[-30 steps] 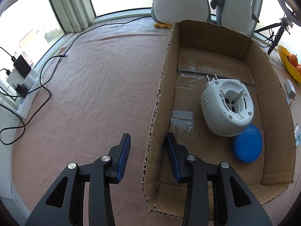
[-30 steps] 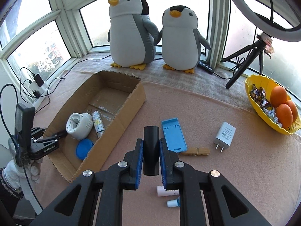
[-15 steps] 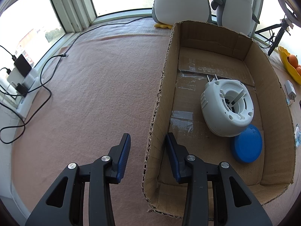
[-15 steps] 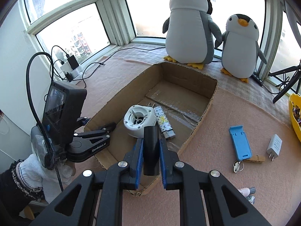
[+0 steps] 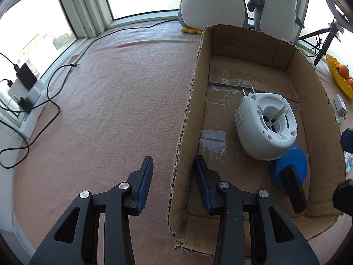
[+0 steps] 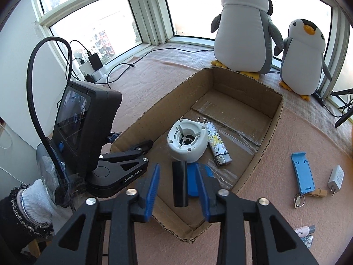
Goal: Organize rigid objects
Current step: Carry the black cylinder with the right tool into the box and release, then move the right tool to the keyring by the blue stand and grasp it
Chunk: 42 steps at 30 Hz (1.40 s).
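Right gripper (image 6: pixel 177 185) is opening, dropping the black plastic cylinder (image 6: pixel 179 182) into the brown cardboard box (image 6: pixel 251 161); left gripper (image 5: pixel 173 184) pinches the box wall. Next grab: probably the blue clip (image 6: pixel 302 172).

Home bay-window nook: plush penguins (image 6: pixel 242 33) on sill, carpet (image 5: pixel 110 110), fruit bowl (image 5: pixel 339 81).

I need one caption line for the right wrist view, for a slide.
Right gripper opening above the cardboard box, black cylinder free between its fingers.
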### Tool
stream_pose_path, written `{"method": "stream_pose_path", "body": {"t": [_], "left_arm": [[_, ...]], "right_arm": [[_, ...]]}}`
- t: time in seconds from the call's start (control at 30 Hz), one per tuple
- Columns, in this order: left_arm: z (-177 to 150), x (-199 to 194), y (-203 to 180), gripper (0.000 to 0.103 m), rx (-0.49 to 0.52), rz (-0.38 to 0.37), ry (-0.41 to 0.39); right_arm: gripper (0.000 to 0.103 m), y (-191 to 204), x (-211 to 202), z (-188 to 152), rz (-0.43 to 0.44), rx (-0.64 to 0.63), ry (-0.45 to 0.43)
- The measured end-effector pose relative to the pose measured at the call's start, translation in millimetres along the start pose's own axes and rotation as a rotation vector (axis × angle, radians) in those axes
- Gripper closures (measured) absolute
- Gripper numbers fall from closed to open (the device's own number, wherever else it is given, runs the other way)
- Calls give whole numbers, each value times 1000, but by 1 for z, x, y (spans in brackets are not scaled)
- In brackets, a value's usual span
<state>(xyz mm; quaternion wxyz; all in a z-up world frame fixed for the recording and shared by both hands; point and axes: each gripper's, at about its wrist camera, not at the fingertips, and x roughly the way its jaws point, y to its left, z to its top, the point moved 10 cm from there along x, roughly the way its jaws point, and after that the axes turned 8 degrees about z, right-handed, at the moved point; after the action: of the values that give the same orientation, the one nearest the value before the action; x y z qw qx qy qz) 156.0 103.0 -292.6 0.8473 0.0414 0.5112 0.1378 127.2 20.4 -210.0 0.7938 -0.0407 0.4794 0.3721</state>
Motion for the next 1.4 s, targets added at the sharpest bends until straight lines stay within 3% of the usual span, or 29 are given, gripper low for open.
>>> {"method": "stream_pose_path", "body": {"t": [0.6,0.83,1.1,1.4], "left_arm": [[0,0,0,65,1,0,-2],[0,0,0,65,2,1,-2],[0,0,0,65,0,0,-2],[0,0,0,65,-1,2,-3]], "right_arm": [[46,-30,-30,-3,-14,89,-62],[45,-85,-63,-21,-57,202,-97],[45,-142,-79,-33,-86,296,-79],[48,-203,-69,-61,-7,559,-52]]}}
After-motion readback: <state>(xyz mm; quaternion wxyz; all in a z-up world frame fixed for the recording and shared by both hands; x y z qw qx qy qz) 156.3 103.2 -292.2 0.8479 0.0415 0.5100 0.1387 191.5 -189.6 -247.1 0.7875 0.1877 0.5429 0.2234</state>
